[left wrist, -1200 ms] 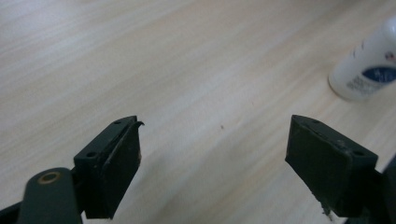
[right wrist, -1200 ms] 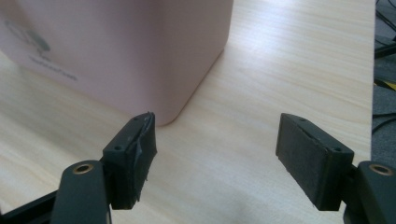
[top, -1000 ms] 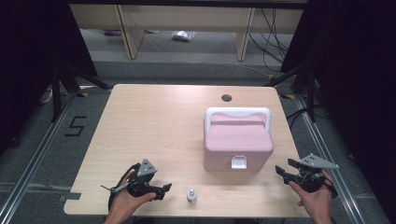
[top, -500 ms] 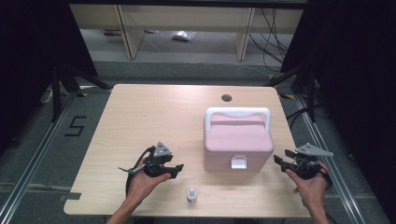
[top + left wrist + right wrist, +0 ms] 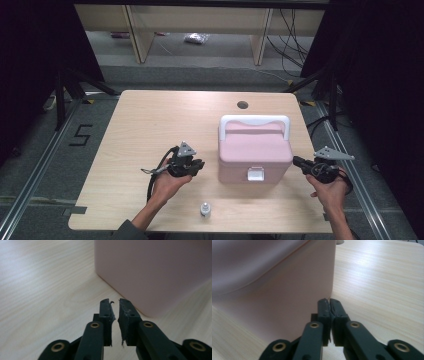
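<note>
Two grippers flank the pink box (image 5: 255, 152) on the table (image 5: 150, 125). My left gripper (image 5: 196, 166) sits just beside the box's left side, its jaws having just been closing, now nearly together with nothing between them. Near the table's front edge stands a small white bottle (image 5: 205, 208). My right gripper (image 5: 298, 161) points at the box's right side, jaws pressed together, empty.
</note>
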Tool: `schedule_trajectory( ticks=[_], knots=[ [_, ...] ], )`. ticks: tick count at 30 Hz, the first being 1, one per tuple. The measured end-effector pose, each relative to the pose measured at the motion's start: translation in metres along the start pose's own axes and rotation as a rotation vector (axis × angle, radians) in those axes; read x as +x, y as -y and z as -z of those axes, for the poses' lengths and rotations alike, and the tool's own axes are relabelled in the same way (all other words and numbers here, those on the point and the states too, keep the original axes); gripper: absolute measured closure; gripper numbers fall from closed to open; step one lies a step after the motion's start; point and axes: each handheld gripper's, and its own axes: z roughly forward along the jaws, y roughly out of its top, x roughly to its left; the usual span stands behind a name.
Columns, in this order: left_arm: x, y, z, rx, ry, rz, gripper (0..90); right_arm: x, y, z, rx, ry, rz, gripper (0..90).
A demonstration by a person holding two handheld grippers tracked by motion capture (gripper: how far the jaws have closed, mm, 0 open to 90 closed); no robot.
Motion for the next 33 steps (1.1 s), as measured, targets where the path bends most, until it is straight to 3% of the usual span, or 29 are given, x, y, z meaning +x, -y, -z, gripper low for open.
schedule_trajectory(
  ticks=[2,5,7,9,18,19,21,28,33],
  knots=[
    [0.000,-0.004,-0.005,-0.015,0.021,0.020,87.6,0.001,-0.001,-0.002,-0.003,-0.003,0.019,90.0],
    [0.000,-0.008,-0.010,-0.008,-0.002,-0.010,89.6,0.004,-0.004,-0.005,-0.007,-0.005,0.032,90.0],
    [0.001,-0.010,-0.014,-0.012,0.004,0.001,89.7,0.007,-0.005,-0.006,0.000,-0.009,0.038,90.0],
    [-0.001,-0.012,-0.016,-0.006,0.013,-0.016,89.7,0.008,-0.007,-0.007,-0.003,-0.012,0.043,90.0],
    [-0.013,-0.022,-0.023,-0.036,0.050,-0.025,89.8,0.015,-0.010,-0.008,-0.011,-0.036,0.061,90.0],
    [-0.014,-0.023,-0.023,-0.036,0.053,-0.032,89.8,0.016,-0.011,-0.007,-0.008,-0.022,0.065,90.0],
    [-0.015,-0.025,-0.024,-0.028,0.053,-0.051,89.8,0.016,-0.011,-0.008,-0.006,-0.025,0.070,90.0],
    [-0.014,-0.024,-0.020,-0.023,0.031,-0.055,89.8,0.020,-0.011,-0.008,0.001,-0.039,0.053,90.0],
    [-0.009,-0.019,-0.014,-0.022,0.020,-0.054,89.8,0.028,-0.013,-0.010,0.004,-0.051,0.074,90.0]
  ],
)
